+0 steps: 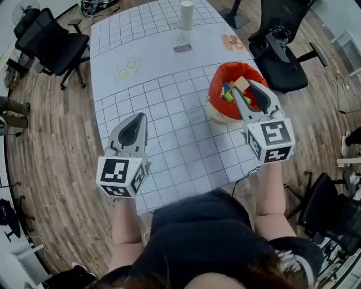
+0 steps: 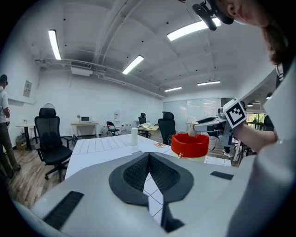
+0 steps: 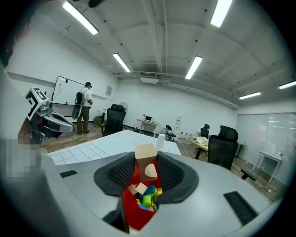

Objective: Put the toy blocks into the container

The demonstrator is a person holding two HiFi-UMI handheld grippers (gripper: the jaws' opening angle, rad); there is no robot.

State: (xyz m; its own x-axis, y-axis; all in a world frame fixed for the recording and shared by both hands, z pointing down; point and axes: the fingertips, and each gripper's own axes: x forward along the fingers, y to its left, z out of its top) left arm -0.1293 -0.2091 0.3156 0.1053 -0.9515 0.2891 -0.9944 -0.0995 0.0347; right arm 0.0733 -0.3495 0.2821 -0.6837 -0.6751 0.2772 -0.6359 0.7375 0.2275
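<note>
The left gripper [image 2: 149, 156] is hovering low over the near end of the tabletop [image 1: 169, 118], its jaws pressed together with nothing between them. The right gripper [image 3: 147, 162] is clamping a tan block [image 3: 144, 159] between its pads, the jaws standing fairly wide around it, and is holding it just above the red container [image 1: 215, 84] near the tabletop's right edge. Other blocks [image 3: 145, 196], green, blue, yellow and plain wood, are lying inside the container. No loose block is showing anywhere on the tabletop, so the task is looking close to finished: as far as can be judged, only the held block is waiting to be let go into the container.

A white sheet with a grey grid is covering the tabletop. Farther along it are lying a pale green mark [image 1: 127, 68], a small label [image 1: 181, 46] and an orange picture [image 1: 233, 41], and a white cylinder [image 1: 186, 14] is standing at the far end. Black chairs [image 1: 48, 39] are standing on the wood floor [image 1: 51, 169] around it. Strip lights are glowing overhead, and a person [image 3: 84, 107] is standing by a whiteboard [image 3: 64, 90] in the distance
</note>
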